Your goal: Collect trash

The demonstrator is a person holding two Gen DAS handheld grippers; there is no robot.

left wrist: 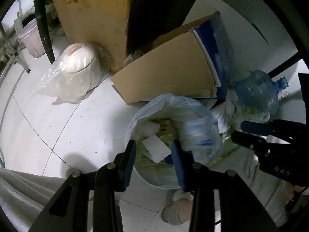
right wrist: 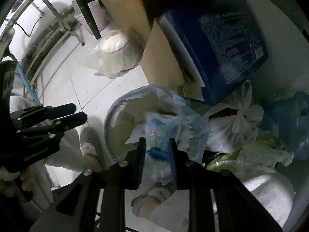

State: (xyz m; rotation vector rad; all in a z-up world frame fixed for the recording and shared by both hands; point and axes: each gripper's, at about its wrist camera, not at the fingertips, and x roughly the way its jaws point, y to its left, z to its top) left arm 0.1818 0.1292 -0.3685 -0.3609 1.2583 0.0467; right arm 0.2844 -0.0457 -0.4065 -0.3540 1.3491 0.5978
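Observation:
A trash bin [left wrist: 152, 177] lined with a pale blue plastic bag stands on the floor, with paper and wrappers inside. My left gripper [left wrist: 154, 150] hovers open above its rim, over a white card [left wrist: 156, 148] lying in the bin. My right gripper [right wrist: 156, 148] is shut on a crumpled clear plastic bag with blue print [right wrist: 156, 135], held over the bin [right wrist: 115, 119]. That plastic bag shows in the left wrist view [left wrist: 200, 137], with the right gripper [left wrist: 243, 133] beside it. The left gripper shows in the right wrist view [right wrist: 77, 114].
Cardboard boxes [left wrist: 166, 75] and a blue box [right wrist: 222, 44] stand behind the bin. A blue water jug [left wrist: 258, 94], tied white bags [right wrist: 237, 119] and a green-filled bag [right wrist: 260, 150] lie to the right. A wrapped white pot [left wrist: 79, 60] and a pink bucket [left wrist: 32, 38] stand left. My slippered feet [right wrist: 88, 147] are near the bin.

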